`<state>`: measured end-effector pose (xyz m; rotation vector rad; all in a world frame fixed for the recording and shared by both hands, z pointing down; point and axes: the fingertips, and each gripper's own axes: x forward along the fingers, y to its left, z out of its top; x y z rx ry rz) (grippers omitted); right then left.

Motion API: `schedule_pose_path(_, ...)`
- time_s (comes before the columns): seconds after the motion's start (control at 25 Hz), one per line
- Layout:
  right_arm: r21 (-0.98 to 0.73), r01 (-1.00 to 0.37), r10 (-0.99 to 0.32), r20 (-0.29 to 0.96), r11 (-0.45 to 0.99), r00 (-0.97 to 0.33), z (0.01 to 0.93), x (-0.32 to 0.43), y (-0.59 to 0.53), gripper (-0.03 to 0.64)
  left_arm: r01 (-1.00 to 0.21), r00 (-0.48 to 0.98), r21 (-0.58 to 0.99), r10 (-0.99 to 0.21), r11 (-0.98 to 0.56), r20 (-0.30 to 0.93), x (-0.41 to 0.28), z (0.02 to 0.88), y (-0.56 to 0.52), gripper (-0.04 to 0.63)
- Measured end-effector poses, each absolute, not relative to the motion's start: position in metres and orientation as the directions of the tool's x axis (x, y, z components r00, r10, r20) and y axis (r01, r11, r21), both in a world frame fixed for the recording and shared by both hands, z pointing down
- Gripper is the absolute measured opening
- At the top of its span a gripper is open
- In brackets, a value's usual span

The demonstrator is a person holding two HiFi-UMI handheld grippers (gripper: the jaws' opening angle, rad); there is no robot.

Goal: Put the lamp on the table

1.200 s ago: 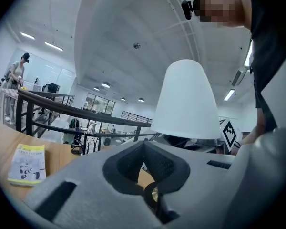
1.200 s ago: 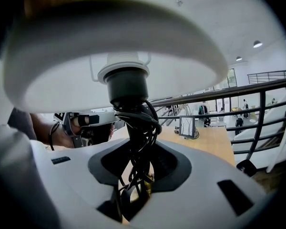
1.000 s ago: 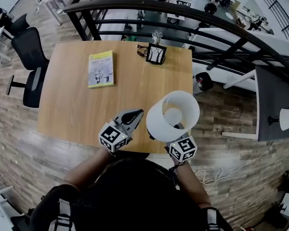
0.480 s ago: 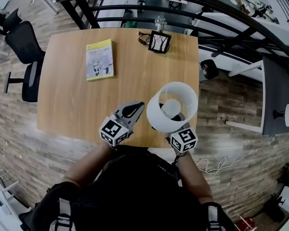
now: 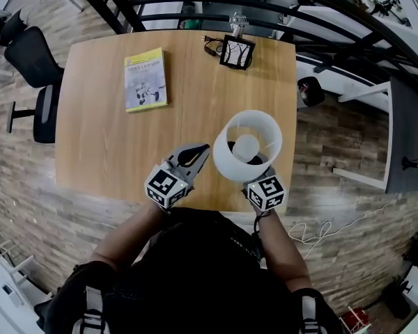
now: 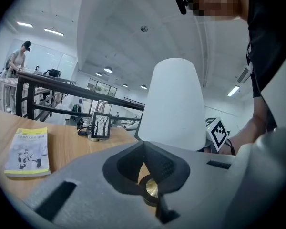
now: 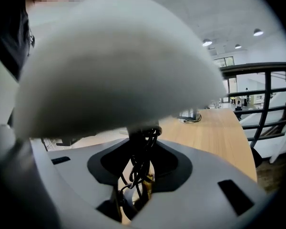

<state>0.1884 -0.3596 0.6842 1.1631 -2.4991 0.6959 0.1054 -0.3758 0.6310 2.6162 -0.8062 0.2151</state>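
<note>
The lamp [image 5: 247,148] has a white shade and stands upright over the wooden table [image 5: 104,138], near its front right edge. My right gripper [image 5: 256,177] reaches under the shade from the near side. In the right gripper view its jaws [image 7: 142,144] sit around the lamp's dark stem [image 7: 141,142] and the cable wound on it, and they are opening. The shade [image 7: 114,66] fills the top of that view and hides the base. My left gripper [image 5: 200,150] is shut and empty just left of the lamp [image 6: 174,104], over the table.
A yellow book [image 5: 145,79] lies at the table's far left. A small picture frame [image 5: 237,52] with a cable stands at the far edge. A black railing [image 5: 195,5] runs behind the table. An office chair [image 5: 35,82] stands to the left.
The lamp's shade looks slightly smaller and lower over the table's front right part. Both grippers keep their places beside it. The head camera has shifted a little.
</note>
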Motion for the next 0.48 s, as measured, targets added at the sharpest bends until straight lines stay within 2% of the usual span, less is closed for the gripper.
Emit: schedule_pose_path(0.48,-0.289,-0.794,-0.647,0.465,0.534,-0.605,0.713,0.194,-0.383,0.127,-0.568,0.821,0.331,-0.497,-0.753,0.281,0.102,0.646,-0.390,0.008)
